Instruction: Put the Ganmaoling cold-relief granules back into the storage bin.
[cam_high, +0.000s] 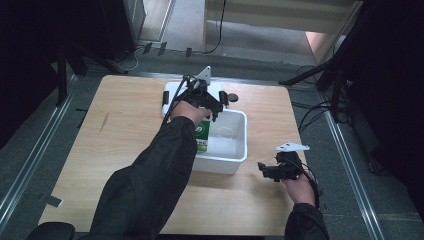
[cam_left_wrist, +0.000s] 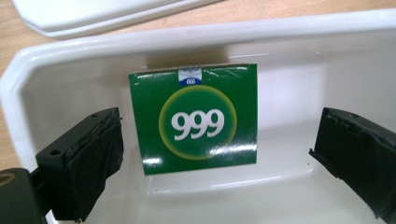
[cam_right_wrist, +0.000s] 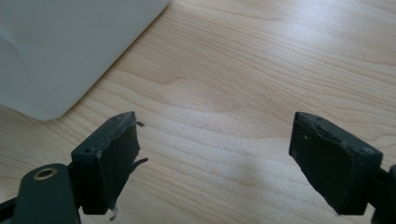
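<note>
**Green box lies in the white bin, both claws spread**

Around your work, the wooden table (cam_high: 125, 125) carries little else: a white lid (cam_high: 172, 92) lies flat just beyond the far left corner of the white bin (cam_high: 235, 150), and a small dark round spot (cam_high: 233, 97) sits on the tabletop near the bin's far edge. Nothing stands between your right gripper (cam_high: 264, 170) and the bin; bare wood separates them. Your own left forearm, in its dark sleeve (cam_high: 150, 180), crosses the near left part of the bin and hides much of it from the high camera.

The bin holds the green box (cam_left_wrist: 194, 119), marked 999 in white on a yellow-ringed circle. It lies against the bin's inner wall, printed face toward your left gripper (cam_left_wrist: 215, 154). That gripper's jaws are spread wide, one on each side of the box and clear of it, pinching nothing. The rest of the bin's floor is bare white plastic.

From above, you see a slice of the box's green side beside your sleeve, at the bin's left end, with your left hand over it. The left gripper view gives the whole printed face and the lid's edge on the table beyond the rim. The right gripper view shows spread jaws hovering over wood grain, holding nothing, with the bin's outer corner at upper left.
</note>
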